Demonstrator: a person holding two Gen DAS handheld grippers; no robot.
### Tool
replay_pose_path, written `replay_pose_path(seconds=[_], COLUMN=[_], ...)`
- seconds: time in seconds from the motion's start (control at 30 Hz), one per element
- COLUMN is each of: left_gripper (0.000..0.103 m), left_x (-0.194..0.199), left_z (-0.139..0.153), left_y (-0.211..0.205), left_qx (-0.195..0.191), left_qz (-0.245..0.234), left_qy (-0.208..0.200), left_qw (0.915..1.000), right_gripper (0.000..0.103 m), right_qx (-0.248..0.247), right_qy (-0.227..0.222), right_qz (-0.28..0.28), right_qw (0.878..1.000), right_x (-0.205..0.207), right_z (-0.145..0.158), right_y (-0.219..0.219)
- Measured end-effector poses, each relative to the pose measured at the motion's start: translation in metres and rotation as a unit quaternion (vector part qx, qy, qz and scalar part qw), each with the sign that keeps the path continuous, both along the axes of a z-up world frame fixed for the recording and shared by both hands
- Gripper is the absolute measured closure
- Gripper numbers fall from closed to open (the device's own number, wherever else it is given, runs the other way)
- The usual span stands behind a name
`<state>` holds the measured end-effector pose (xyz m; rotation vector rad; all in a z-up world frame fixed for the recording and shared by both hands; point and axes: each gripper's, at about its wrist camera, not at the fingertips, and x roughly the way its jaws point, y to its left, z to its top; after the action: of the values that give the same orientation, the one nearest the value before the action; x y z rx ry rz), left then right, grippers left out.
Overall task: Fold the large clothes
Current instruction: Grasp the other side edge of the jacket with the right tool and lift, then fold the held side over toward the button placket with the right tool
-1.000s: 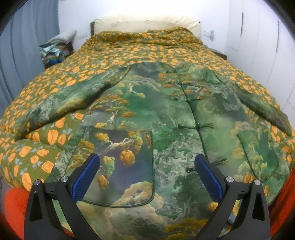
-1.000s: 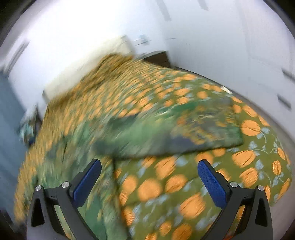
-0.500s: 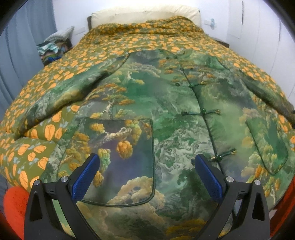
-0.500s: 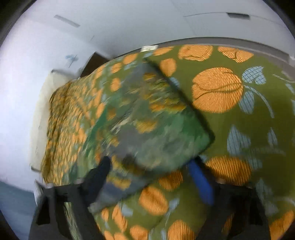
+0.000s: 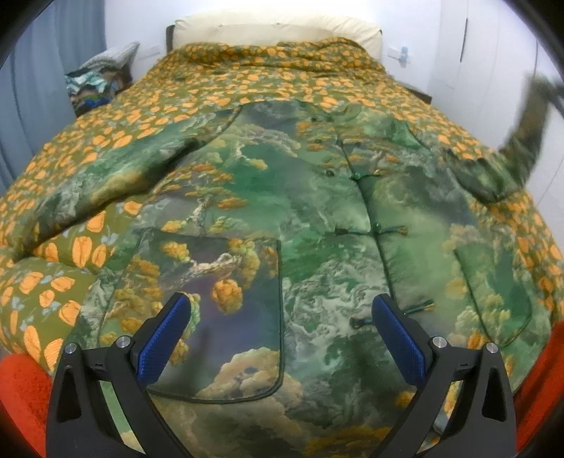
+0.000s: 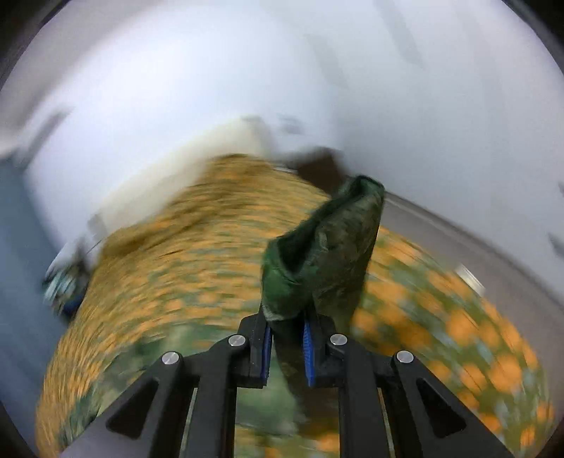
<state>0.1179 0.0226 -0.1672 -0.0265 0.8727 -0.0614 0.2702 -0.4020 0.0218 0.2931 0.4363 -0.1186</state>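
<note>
Left wrist view takes in one large green printed jacket [image 5: 317, 225] laid face up on the bed [image 5: 246, 74], collar toward the headboard, hem toward the person, so its long axis runs straight away from the left gripper [image 5: 282, 338]. That gripper hangs over the hem with its jaws spread wide and nothing between its blue pads [image 5: 162, 338].

Right wrist view, much blurred, shows the right gripper [image 6: 287, 343] clenched on the cuff end of the right sleeve [image 6: 324, 253], which stands up out of the jaws. From the left camera the same sleeve [image 5: 521, 148] rises off the quilt at the far right edge, well apart from the jacket's front panel.

I judge the coming move to be carrying this sleeve inward, across the body toward the button line [image 5: 366, 197], which lies to the left of the raised cuff. The right hand is the nearer one and already has it. The left is nearer the left sleeve [image 5: 105, 183], lying flat and slanting out toward the bed's left side.

By count: one jacket, two sleeves, two patch pockets [image 5: 218, 310], four frog fastenings that I can make out along the front, one pale pillow [image 5: 275, 30] at the head.
</note>
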Motion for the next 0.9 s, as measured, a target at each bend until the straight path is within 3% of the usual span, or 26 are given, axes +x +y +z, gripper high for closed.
replay_pose_path(seconds=[0.07, 0.17, 0.27, 0.37, 0.43, 0.47, 0.5, 0.57, 0.67, 0.8, 0.9], left_gripper=[0.001, 0.001, 0.001, 0.001, 0.001, 0.001, 0.001, 0.001, 0.001, 0.001, 0.001], left_x=[-0.002, -0.003, -0.002, 0.001, 0.004, 0.005, 0.007, 0.009, 0.011, 0.015, 0.016], left_z=[0.003, 0.005, 0.003, 0.000, -0.003, -0.004, -0.005, -0.007, -0.009, -0.013, -0.014], left_y=[0.004, 0.012, 0.022, 0.030, 0.035, 0.037, 0.038, 0.042, 0.045, 0.044, 0.039], left_qx=[-0.003, -0.006, -0.005, -0.008, -0.010, -0.012, -0.014, -0.020, -0.036, -0.050, -0.049], left_qz=[0.004, 0.015, 0.029, 0.039, 0.044, 0.046, 0.049, 0.052, 0.053, 0.048, 0.042], left_qy=[-0.005, -0.008, -0.003, 0.003, 0.010, 0.014, 0.017, 0.023, 0.033, 0.046, 0.051], left_qw=[1.0000, 0.9998, 0.9996, 0.9992, 0.9989, 0.9988, 0.9986, 0.9982, 0.9974, 0.9966, 0.9966], right_gripper=[0.088, 0.088, 0.088, 0.084, 0.064, 0.041, 0.035, 0.035, 0.035, 0.024, 0.024], right_qx=[-0.018, -0.037, -0.059, -0.073, -0.059, -0.037, -0.018, 0.029, 0.055, -0.009, -0.060], right_qy=[-0.002, 0.016, 0.056, 0.114, 0.163, 0.205, 0.220, 0.226, 0.189, 0.169, 0.223], right_qz=[0.065, 0.134, 0.183, 0.221, 0.246, 0.262, 0.269, 0.280, 0.283, 0.242, 0.205], right_qw=[0.998, 0.990, 0.980, 0.966, 0.954, 0.942, 0.937, 0.933, 0.939, 0.955, 0.951], right_x=[0.028, 0.057, 0.094, 0.120, 0.132, 0.136, 0.141, 0.137, 0.127, 0.129, 0.143], right_z=[0.014, 0.004, -0.036, -0.104, -0.145, -0.175, -0.189, -0.200, -0.174, -0.135, -0.150], right_y=[0.060, 0.137, 0.206, 0.259, 0.276, 0.283, 0.281, 0.270, 0.233, 0.187, 0.158])
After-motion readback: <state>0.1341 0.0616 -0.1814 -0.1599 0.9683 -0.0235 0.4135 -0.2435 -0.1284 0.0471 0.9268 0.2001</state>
